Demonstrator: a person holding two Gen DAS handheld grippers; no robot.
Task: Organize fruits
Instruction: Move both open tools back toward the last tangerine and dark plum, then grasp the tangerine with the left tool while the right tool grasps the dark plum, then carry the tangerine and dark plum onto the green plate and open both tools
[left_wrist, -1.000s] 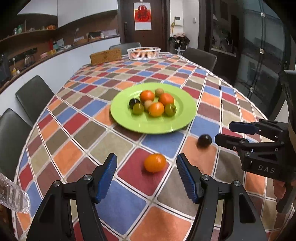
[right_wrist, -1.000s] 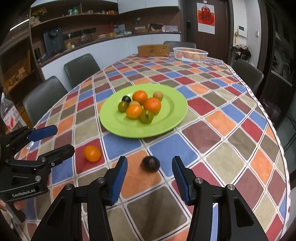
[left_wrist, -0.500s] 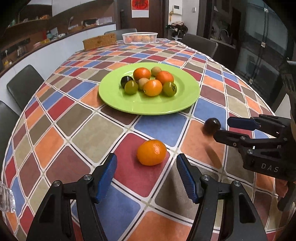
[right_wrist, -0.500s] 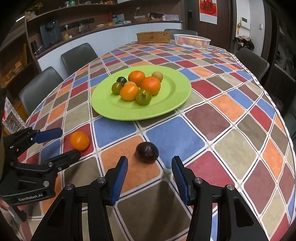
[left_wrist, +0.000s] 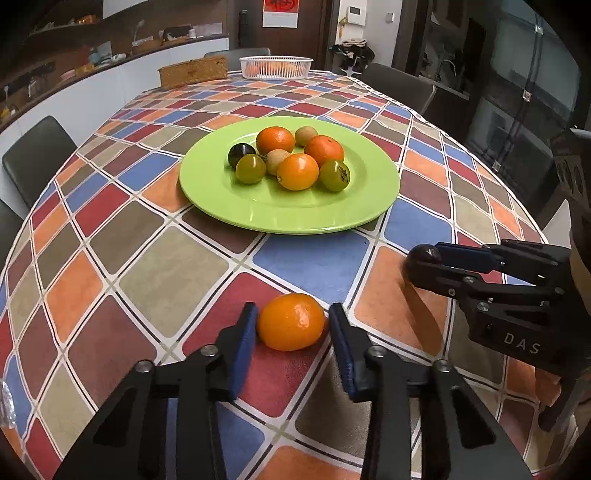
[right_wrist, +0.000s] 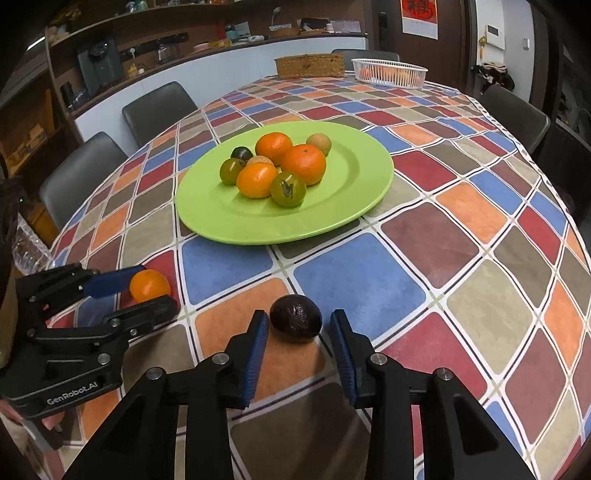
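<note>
White letters "DAS" are showing on the black body of the right gripper (left_wrist: 424, 264), and "GenRobot.AI" is reading across the black left gripper (right_wrist: 147, 291).

Orange (left_wrist: 290, 326) and dark fruit (right_wrist: 296, 323) lie on tablecloth; others heaped on green plate (left_wrist: 258, 210).

We see from two low wrist cameras, each looking forward along own fingers, over checkered tablecloth (left_wrist: 140, 266) toward far end of table.

Left wrist view: sits close above near left part of table, left gripper (left_wrist: 291, 325) at bottom edge, right gripper (left_wrist: 424, 262) entering from right.

Right wrist view: equally close, near right part, right gripper (right_wrist: 297, 328) at bottom, left gripper (right_wrist: 147, 291) entering from left.

We share in both views: green plate (left_wrist: 295, 218) (right_wrist: 229, 221) in middle, white basket (left_wrist: 275, 67) (right_wrist: 388, 72) far off.
</note>
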